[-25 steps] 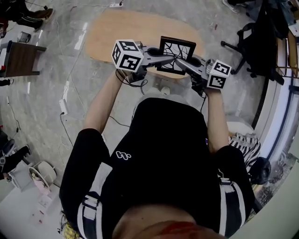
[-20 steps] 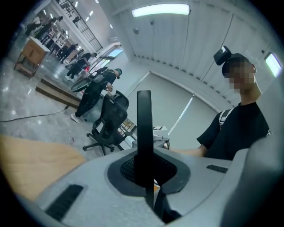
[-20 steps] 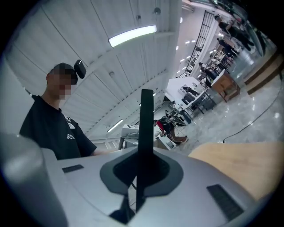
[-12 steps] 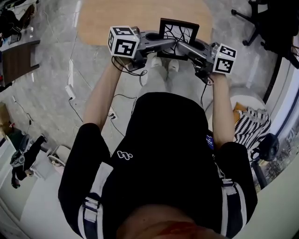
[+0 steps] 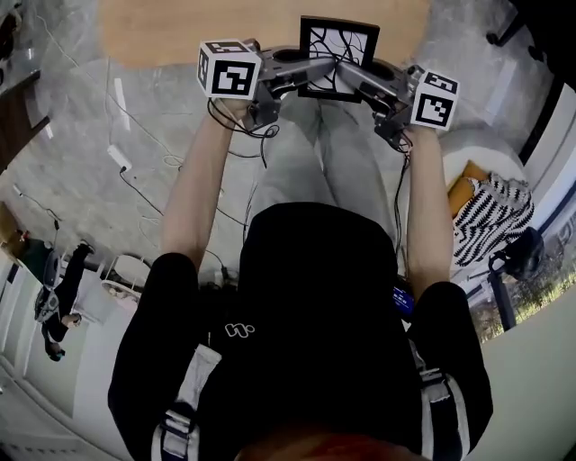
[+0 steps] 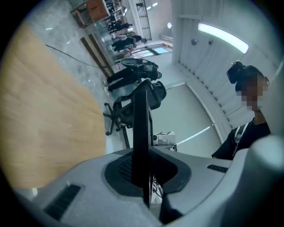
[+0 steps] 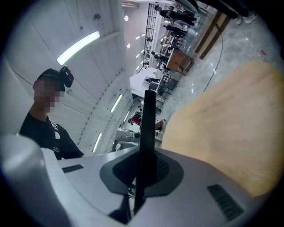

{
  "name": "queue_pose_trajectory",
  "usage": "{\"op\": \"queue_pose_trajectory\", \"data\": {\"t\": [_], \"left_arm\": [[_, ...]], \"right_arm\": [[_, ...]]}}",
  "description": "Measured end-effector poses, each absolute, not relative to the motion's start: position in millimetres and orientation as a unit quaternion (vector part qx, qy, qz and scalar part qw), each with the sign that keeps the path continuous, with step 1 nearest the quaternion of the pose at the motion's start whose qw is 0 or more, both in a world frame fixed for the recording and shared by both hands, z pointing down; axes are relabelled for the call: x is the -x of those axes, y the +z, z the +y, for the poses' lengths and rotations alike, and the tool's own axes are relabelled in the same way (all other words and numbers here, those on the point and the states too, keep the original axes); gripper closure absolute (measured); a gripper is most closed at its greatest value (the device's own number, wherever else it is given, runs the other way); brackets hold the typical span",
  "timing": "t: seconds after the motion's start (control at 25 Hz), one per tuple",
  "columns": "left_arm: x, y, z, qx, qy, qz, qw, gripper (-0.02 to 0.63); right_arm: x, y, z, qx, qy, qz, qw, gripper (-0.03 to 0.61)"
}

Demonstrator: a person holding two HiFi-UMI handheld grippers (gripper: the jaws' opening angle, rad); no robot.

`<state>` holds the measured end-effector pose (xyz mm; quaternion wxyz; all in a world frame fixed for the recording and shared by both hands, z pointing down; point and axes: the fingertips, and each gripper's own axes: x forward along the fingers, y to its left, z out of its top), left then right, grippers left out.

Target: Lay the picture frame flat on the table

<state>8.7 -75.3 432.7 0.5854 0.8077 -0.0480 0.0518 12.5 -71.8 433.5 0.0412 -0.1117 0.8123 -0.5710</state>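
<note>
The person's black-shirted torso fills the lower head view, with both bare arms stretched forward over the grey floor [image 5: 135, 171], where cables trail. At the end of the arms, the left claw [image 5: 301, 74] and the right claw [image 5: 362, 79] point inward at each other. Each is clamped on the frame [image 5: 338, 56], the left claw on its left side edge and the right claw on its right.

In the left gripper view, the left claw [image 6: 143, 175] has its dark pads pressed on the frame [image 6: 141, 124], seen edge-on as a thin black bar. The right gripper view shows the same: the right claw [image 7: 144, 170] is closed narrowly on the frame [image 7: 147, 128].

The frame is held up between them, its white face with black branching lines turned toward the person. It sits at the near edge of the pale wooden surface [image 5: 162, 27]; whether it touches the surface cannot be told. Beyond, a black office chair [image 6: 133, 84] stands past the surface [image 6: 44, 119].
</note>
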Motion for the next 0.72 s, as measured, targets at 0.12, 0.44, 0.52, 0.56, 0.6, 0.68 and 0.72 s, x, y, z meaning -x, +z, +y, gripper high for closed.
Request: {"op": "queue_pose_trajectory", "data": {"t": [0.12, 0.44, 0.52, 0.56, 0.6, 0.68, 0.72], "left_arm": [[-8.3, 474.5, -76.1, -0.797, 0.059, -0.045, 0.599, 0.594], [-19.6, 559.8, -52.1, -0.781, 0.091, -0.026, 0.617, 0.582], [-16.7, 578.9, -46.8, -0.777, 0.103, -0.023, 0.621, 0.571], [-12.8, 586.2, -47.4, -0.779, 0.102, -0.023, 0.618, 0.565], [-6.9, 591.7, -49.1, -0.782, 0.097, -0.024, 0.615, 0.558], [9.2, 601.3, -54.5, -0.783, 0.081, -0.038, 0.616, 0.557], [18.0, 607.6, -58.6, -0.778, 0.076, -0.054, 0.621, 0.544]], "right_arm": [[-14.1, 474.3, -73.2, 0.12, -0.584, 0.802, 0.041, 0.558], [-19.9, 560.6, -47.5, 0.126, -0.614, 0.777, 0.059, 0.56], [-18.3, 577.5, -41.7, 0.115, -0.63, 0.766, 0.062, 0.561], [-16.2, 583.7, -42.4, 0.108, -0.632, 0.765, 0.065, 0.561], [-13.9, 588.3, -44.6, 0.105, -0.631, 0.766, 0.069, 0.561], [-15.0, 596.6, -51.8, 0.114, -0.628, 0.766, 0.08, 0.561], [-19.6, 602.8, -57.4, 0.128, -0.629, 0.762, 0.085, 0.561]]}}
